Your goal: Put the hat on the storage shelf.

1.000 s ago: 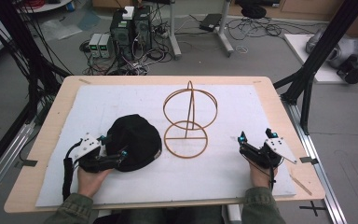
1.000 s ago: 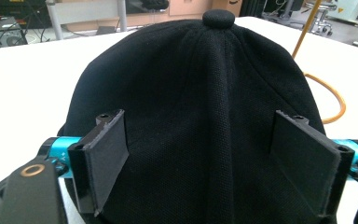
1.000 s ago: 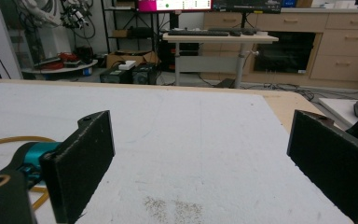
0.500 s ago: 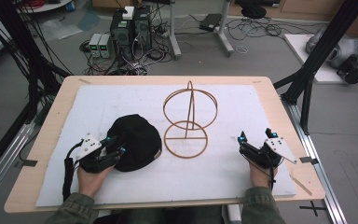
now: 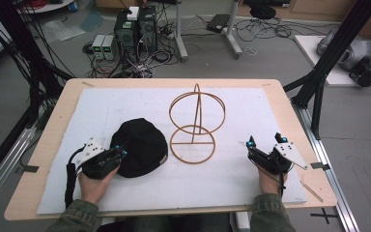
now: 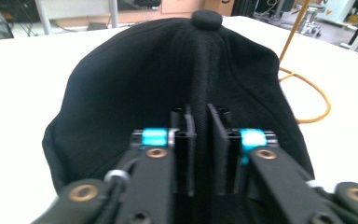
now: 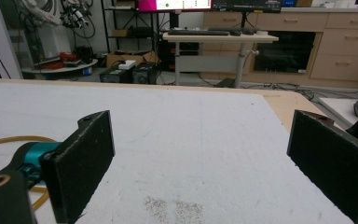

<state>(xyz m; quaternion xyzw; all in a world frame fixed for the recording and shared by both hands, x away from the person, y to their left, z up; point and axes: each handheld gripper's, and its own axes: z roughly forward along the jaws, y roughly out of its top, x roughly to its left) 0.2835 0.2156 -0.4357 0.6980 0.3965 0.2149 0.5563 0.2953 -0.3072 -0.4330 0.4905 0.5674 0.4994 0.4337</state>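
A black cap point(image 5: 140, 147) is seen lying crown-up on the white mat point(image 5: 125, 104), towards the near left of the table point(image 5: 67, 96), with its right edge just beside the base ring of a golden wire stand point(image 5: 195, 128). The left gripper point(image 5: 121, 151) is pressed in against the cap's near-left side, held low by the left hand point(image 5: 94, 186). From the left gripper view, the jaws are drawn in narrow, almost closed, and a raised ridge of the cap's fabric point(image 6: 200, 112) is pinched between the two pads, running up the crown to the button point(image 6: 206, 18) on top. Part of the stand's ring point(image 6: 312, 93) is glimpsed to the right of the cap there. Over on the far side, the right gripper point(image 5: 265, 144) is rested on the mat near the table's right edge, well apart from both cap and stand, with the right hand point(image 5: 269, 179) behind it. In the right gripper view its jaws are spread wide, nothing is held between them, and bare mat point(image 7: 191, 140) is seen in the gap, with a curve of the stand's ring point(image 7: 9, 140) at the left.
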